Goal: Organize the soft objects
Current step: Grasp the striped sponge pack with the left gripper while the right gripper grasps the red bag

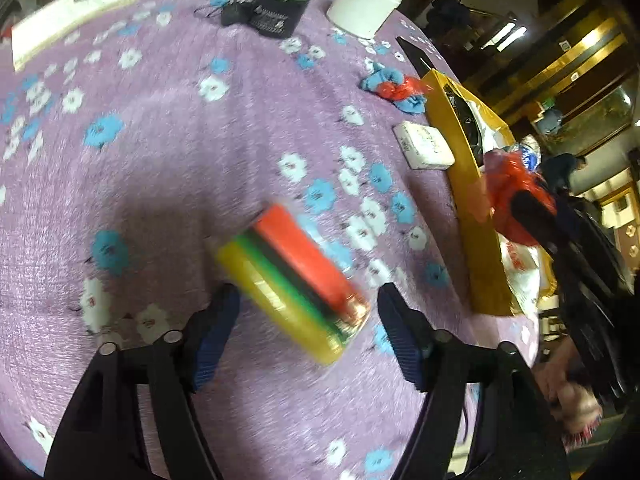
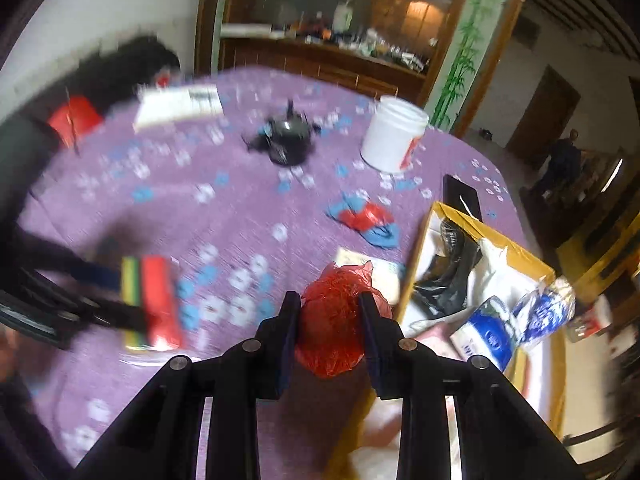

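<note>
Sponge pack (image 1: 294,280) motion-smeared, edges unclear. Far-table black device (image 2: 286,140) blurred, unidentifiable. Cardboard box (image 2: 424,240) near end hidden behind right gripper (image 2: 330,320).

The sponge pack (image 1: 292,280) lies on the bench (image 1: 160,160); the box (image 1: 476,216) stands at its right edge, the tub (image 1: 366,0) and device (image 1: 276,8) behind.

The desk (image 2: 248,216) carries a purple floral cloth. Upper centre of the right wrist view: a dark wooden cabinet (image 2: 320,60) with a cluttered shelf. To its right stands a white pillar with bamboo painting (image 2: 460,60). Upper left: a white wall (image 2: 120,8). Far right: a brown door (image 2: 544,116).
</note>
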The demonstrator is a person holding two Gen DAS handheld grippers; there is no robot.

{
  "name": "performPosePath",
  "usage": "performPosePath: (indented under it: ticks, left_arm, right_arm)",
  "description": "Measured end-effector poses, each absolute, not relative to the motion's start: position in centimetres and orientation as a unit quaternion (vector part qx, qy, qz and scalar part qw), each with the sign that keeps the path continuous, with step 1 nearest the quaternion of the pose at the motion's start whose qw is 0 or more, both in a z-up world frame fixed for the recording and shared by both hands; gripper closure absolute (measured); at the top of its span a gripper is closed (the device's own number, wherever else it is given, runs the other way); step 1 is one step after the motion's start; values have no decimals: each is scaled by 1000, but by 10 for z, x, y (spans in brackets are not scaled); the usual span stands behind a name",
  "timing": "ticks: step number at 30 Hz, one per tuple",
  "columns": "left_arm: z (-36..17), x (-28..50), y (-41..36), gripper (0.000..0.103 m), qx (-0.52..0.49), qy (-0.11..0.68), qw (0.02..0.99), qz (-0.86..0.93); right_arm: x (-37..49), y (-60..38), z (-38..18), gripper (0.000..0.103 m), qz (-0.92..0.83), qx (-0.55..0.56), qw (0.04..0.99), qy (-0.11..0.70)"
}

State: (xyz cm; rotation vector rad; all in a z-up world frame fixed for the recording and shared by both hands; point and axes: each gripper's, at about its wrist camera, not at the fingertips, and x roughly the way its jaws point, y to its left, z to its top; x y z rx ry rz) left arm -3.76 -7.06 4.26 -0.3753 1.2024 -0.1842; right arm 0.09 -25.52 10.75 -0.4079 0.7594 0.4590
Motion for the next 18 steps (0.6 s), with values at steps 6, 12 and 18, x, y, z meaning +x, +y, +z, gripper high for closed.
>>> performPosePath:
  ticks: [6, 12, 18]
  left_arm:
    - [36, -25, -119, 28, -10, 539, 840, -55]
    - [37, -35, -103, 59, 23, 487, 870, -71]
    - [46, -41, -78, 64, -30, 472, 876, -98]
  right_arm:
    - [-16, -274, 118, 73, 240, -134, 895, 350]
    - [-33, -301, 116, 73, 250, -70, 903, 343]
    - [-31, -322, 107, 73, 244, -8, 905, 348]
